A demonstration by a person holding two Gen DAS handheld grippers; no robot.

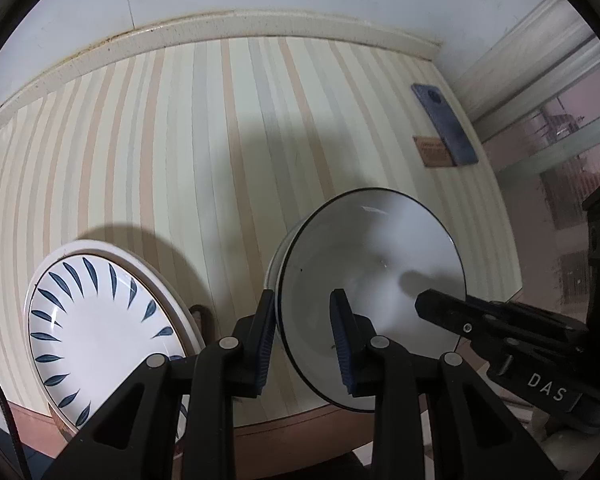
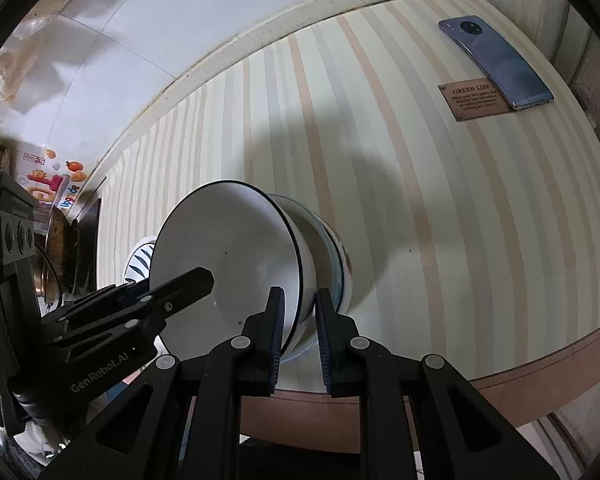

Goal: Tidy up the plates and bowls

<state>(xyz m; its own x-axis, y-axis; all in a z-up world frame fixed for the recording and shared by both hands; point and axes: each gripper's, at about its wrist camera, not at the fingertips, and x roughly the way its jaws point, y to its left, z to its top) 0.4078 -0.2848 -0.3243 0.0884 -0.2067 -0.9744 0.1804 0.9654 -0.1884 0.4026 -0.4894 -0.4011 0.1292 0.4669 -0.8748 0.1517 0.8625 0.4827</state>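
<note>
The striped tabletop [image 1: 204, 152] fills the view ahead of both tools, running to a pale raised edge at the wall. Next in size is the leaf-patterned plate [image 1: 100, 332], lying flat on another pale plate, to the left of the left hand-held gripper [image 1: 305, 342] and just beside its outer finger.

The stack of white bowls [image 2: 236, 256], dark-rimmed, is the thing in hand. It lies directly between the two tools: the left hand-held gripper is clamped on the near-left rim of the top bowl, one pad inside and one outside, while the right hand-held gripper [image 2: 299, 338] pinches the opposite near rim the same way. From the right wrist view at least two more bowls are nested beneath the top one, the lowest with a bluish band. The stack looks tilted, its mouth turned toward the left tool; whether its base touches the tabletop cannot be told. Both hands are equally near, so any set-down probably needs them to move together.

Smallest, far ahead and to the right, a blue phone [image 2: 496, 62] partly overlaps a small brown plaque [image 2: 474, 98].
</note>
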